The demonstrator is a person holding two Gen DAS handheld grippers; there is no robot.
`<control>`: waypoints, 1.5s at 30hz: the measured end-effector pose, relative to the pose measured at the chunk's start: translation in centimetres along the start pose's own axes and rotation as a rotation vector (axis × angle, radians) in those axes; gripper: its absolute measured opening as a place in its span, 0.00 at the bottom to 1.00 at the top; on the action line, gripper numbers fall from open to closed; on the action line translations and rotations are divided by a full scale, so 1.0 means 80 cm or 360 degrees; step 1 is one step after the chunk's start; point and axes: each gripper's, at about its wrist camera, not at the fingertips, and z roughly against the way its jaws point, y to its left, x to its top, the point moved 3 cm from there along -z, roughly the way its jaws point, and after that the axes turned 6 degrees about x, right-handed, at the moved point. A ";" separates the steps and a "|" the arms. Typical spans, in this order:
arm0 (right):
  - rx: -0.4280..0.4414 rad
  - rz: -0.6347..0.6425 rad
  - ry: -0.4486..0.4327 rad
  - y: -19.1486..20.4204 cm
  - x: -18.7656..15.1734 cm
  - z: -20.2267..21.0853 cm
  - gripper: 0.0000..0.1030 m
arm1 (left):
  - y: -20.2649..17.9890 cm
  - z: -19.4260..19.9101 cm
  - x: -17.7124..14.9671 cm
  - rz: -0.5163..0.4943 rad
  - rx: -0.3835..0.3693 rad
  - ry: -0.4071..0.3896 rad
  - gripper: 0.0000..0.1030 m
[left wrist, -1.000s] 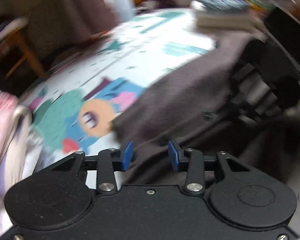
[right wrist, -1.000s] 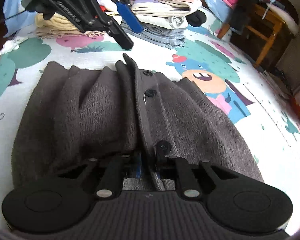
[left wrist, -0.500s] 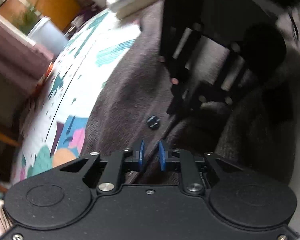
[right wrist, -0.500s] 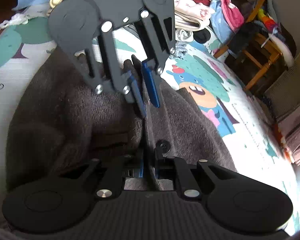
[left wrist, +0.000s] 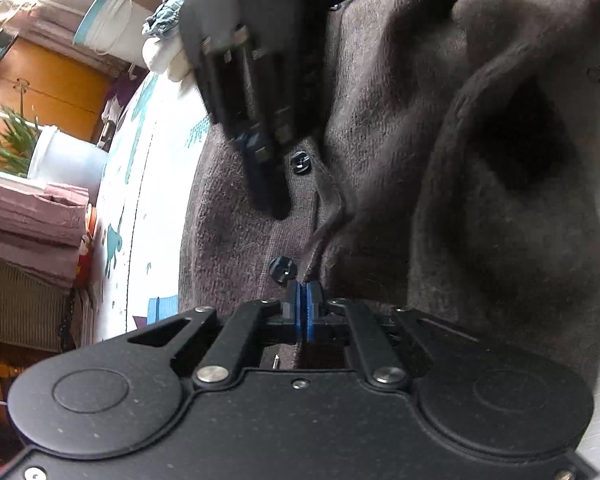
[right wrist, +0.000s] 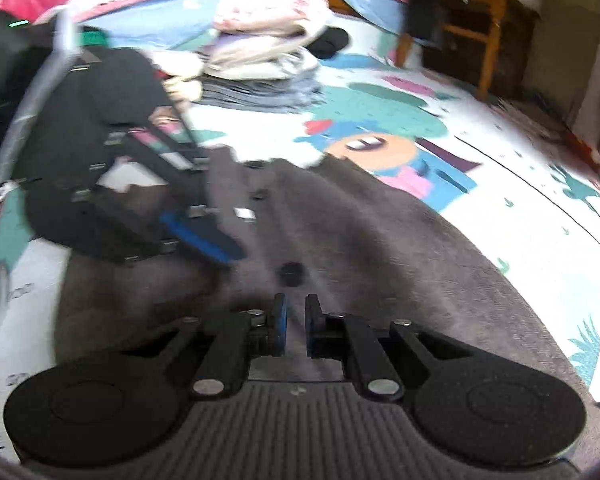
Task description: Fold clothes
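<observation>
Closed tight, left gripper, blue pads pressed together on the cardigan placket edge, just right of the near button. Barely parted, right gripper, a slim gap between the pads with no cloth visibly pinched in its own view, only grey knit beneath; from the left view, fingertips resting down on the knit left of the far button, so grip not certain. Spread over the mat, cardigan, front up, right half bunched in deep folds, placket running near to far. Likely step: taking the front edge to draw it flat before the first fold. Best done by keeping the left pinch on the placket band alone, not the layer under it, lifting low and pulling toward the bunched side's outer edge so ridges smooth out instead of rolling. Risk: buttons snagging, knit stretching if tugged hard. Farther off, stack of folded clothes at the mat's far end, chair beyond.
</observation>
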 end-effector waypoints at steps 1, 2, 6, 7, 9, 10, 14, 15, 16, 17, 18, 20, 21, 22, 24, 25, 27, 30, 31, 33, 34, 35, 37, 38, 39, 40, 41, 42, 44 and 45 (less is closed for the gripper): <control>0.0012 -0.0040 0.0002 -0.009 0.003 -0.005 0.15 | 0.002 -0.005 -0.002 0.0018 -0.0012 -0.0001 0.01; 0.0021 -0.0012 -0.0001 -0.009 0.005 -0.009 0.15 | 0.004 -0.009 -0.003 0.0039 -0.0024 -0.0003 0.01; 0.0102 0.0235 0.0070 0.003 0.006 -0.034 0.16 | 0.023 -0.015 -0.008 0.0136 -0.0082 -0.0027 0.01; 0.0113 0.0236 0.0070 0.004 0.006 -0.037 0.16 | 0.026 -0.014 -0.008 0.0121 -0.0092 -0.0039 0.01; 0.0134 0.0224 0.0062 0.005 0.007 -0.042 0.16 | 0.030 -0.006 -0.009 0.0080 -0.0130 -0.0071 0.01; 0.0143 0.0243 0.0059 0.006 0.008 -0.042 0.16 | 0.029 -0.002 -0.009 0.0040 -0.0145 -0.0077 0.01; 0.0179 0.0318 0.0059 0.011 0.012 -0.045 0.16 | 0.020 0.009 -0.009 -0.0100 -0.0181 -0.0093 0.01; 0.0187 0.0320 0.0071 0.010 0.014 -0.048 0.16 | 0.017 0.010 -0.008 -0.0129 -0.0184 -0.0095 0.01; 0.0181 0.0329 0.0087 0.010 0.015 -0.051 0.16 | 0.016 0.009 -0.008 -0.0131 -0.0186 -0.0093 0.01; 0.0179 0.0333 0.0095 0.010 0.016 -0.054 0.16 | 0.016 0.008 -0.007 -0.0131 -0.0188 -0.0091 0.01; 0.0170 0.0335 0.0107 0.011 0.015 -0.056 0.16 | 0.017 0.006 -0.008 -0.0123 -0.0183 -0.0089 0.01; 0.0130 0.0327 0.0119 0.013 0.014 -0.059 0.16 | 0.019 0.004 -0.008 -0.0105 -0.0175 -0.0084 0.01; 0.0108 0.0312 0.0118 0.014 0.013 -0.061 0.16 | 0.019 0.003 -0.008 -0.0096 -0.0172 -0.0081 0.01; 0.0087 0.0297 0.0118 0.014 0.013 -0.062 0.16 | 0.019 0.002 -0.008 -0.0087 -0.0170 -0.0079 0.01; 0.0100 0.0222 0.0096 0.013 0.013 -0.061 0.24 | 0.020 0.000 -0.007 -0.0069 -0.0166 -0.0077 0.01; 0.0108 0.0182 0.0085 0.012 0.013 -0.060 0.28 | 0.022 -0.001 -0.006 -0.0059 -0.0165 -0.0078 0.01; 0.0131 0.0062 0.0046 0.004 0.013 -0.056 0.29 | 0.025 -0.004 -0.006 -0.0030 -0.0163 -0.0078 0.01; 0.0198 -0.0157 0.0035 -0.015 0.011 -0.058 0.27 | 0.025 -0.006 -0.004 -0.0007 -0.0158 -0.0076 0.01; 0.0201 -0.0188 0.0034 -0.017 0.011 -0.060 0.26 | 0.025 -0.007 -0.003 -0.0003 -0.0156 -0.0075 0.01; 0.0187 -0.0185 0.0043 -0.016 0.010 -0.063 0.20 | 0.020 -0.004 -0.005 0.0010 -0.0154 -0.0072 0.01; 0.0167 -0.0144 0.0052 -0.013 0.009 -0.065 0.20 | 0.012 0.007 -0.009 0.0021 -0.0151 -0.0069 0.01; 0.0166 -0.0149 0.0052 -0.012 0.009 -0.066 0.20 | 0.007 0.013 -0.012 0.0023 -0.0149 -0.0067 0.01; 0.0165 -0.0188 0.0048 -0.013 0.009 -0.067 0.17 | 0.007 0.011 -0.013 0.0023 -0.0141 -0.0060 0.01; 0.0164 -0.0190 0.0046 -0.013 0.009 -0.067 0.17 | 0.007 0.010 -0.014 0.0024 -0.0134 -0.0054 0.01; 0.0168 -0.0191 0.0045 -0.013 0.008 -0.067 0.15 | 0.008 0.008 -0.014 0.0026 -0.0126 -0.0047 0.01; 0.0174 -0.0193 0.0044 -0.013 0.007 -0.067 0.12 | 0.012 0.002 -0.013 0.0031 -0.0111 -0.0041 0.01; 0.0191 -0.0221 0.0038 -0.016 0.006 -0.066 0.10 | 0.017 -0.004 -0.013 0.0036 -0.0097 -0.0034 0.01; 0.0219 -0.0274 0.0030 -0.022 0.005 -0.065 0.08 | 0.020 -0.007 -0.013 0.0042 -0.0082 -0.0027 0.01; 0.0277 -0.0377 0.0016 -0.032 0.002 -0.064 0.07 | 0.026 -0.015 -0.014 0.0045 -0.0055 -0.0012 0.01; 0.0306 -0.0412 0.0014 -0.036 0.001 -0.065 0.06 | 0.029 -0.019 -0.014 0.0051 -0.0051 -0.0006 0.01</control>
